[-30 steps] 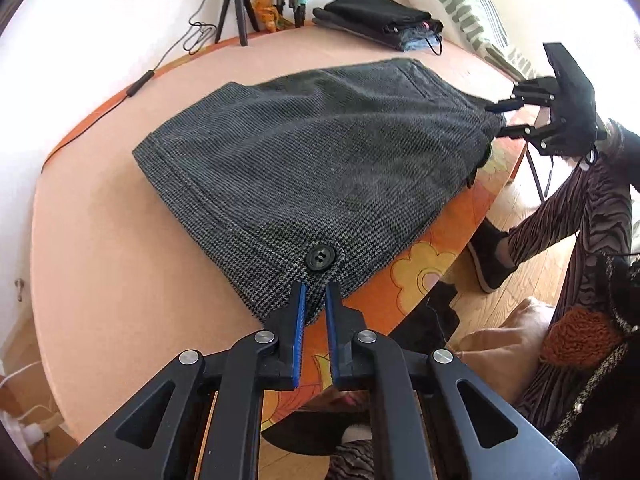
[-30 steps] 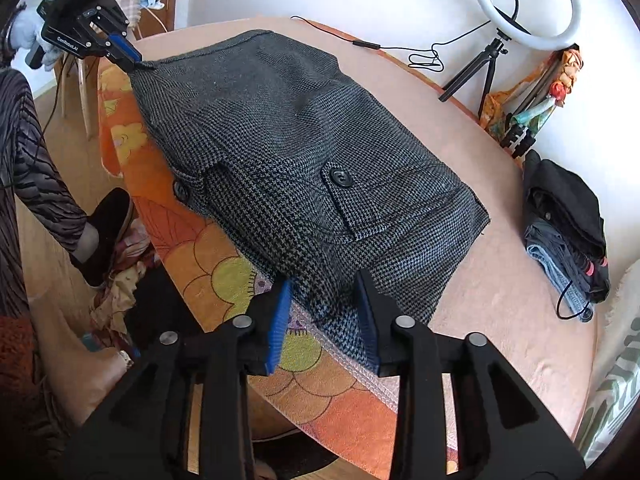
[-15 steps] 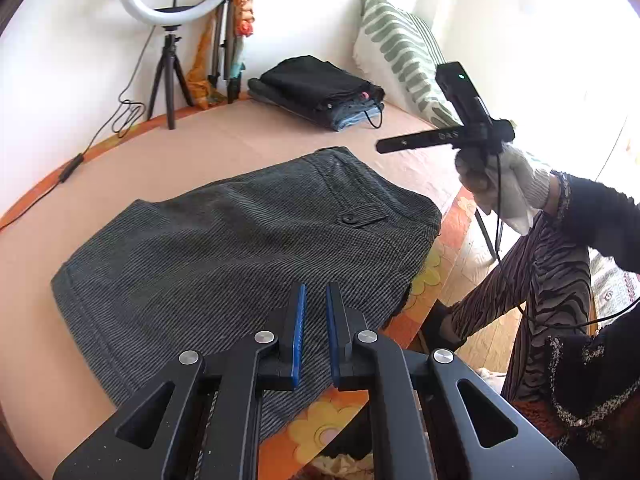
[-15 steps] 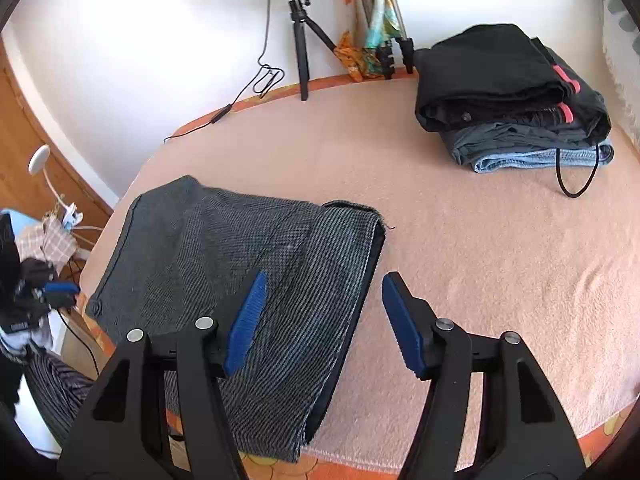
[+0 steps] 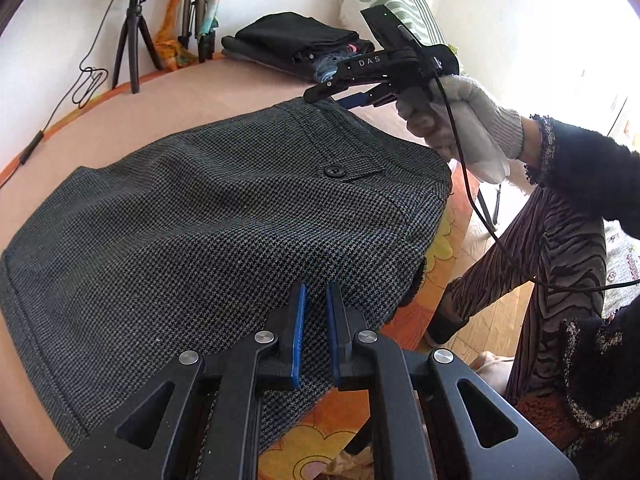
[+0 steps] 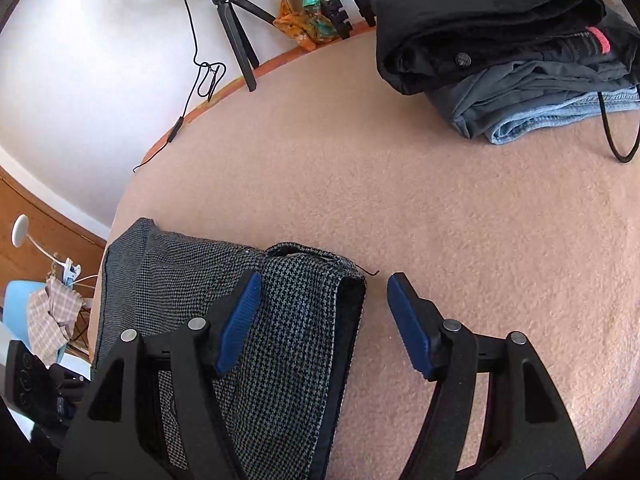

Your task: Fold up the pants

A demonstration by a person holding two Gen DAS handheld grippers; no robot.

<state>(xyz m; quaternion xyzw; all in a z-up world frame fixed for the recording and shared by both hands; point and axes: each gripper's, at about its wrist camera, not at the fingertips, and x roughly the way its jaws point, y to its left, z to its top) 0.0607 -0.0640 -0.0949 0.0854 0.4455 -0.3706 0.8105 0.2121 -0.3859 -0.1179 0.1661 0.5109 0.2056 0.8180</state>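
Beside the pile (image 6: 508,52) of folded clothes, but well apart from it, the pants (image 5: 224,216) lie flat on the table (image 6: 400,184), long axis running along its near edge. Their far corner sits between the wide-open jaws of the right gripper (image 6: 324,316), which have just been opening; no pad presses the cloth. That hand is nearer this corner (my guess: the next grasp starts here). Left gripper (image 5: 316,300) hovers shut and empty over the near edge.

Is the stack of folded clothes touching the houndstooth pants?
No, the folded clothes lie apart from the pants, with bare pink blanket between them.
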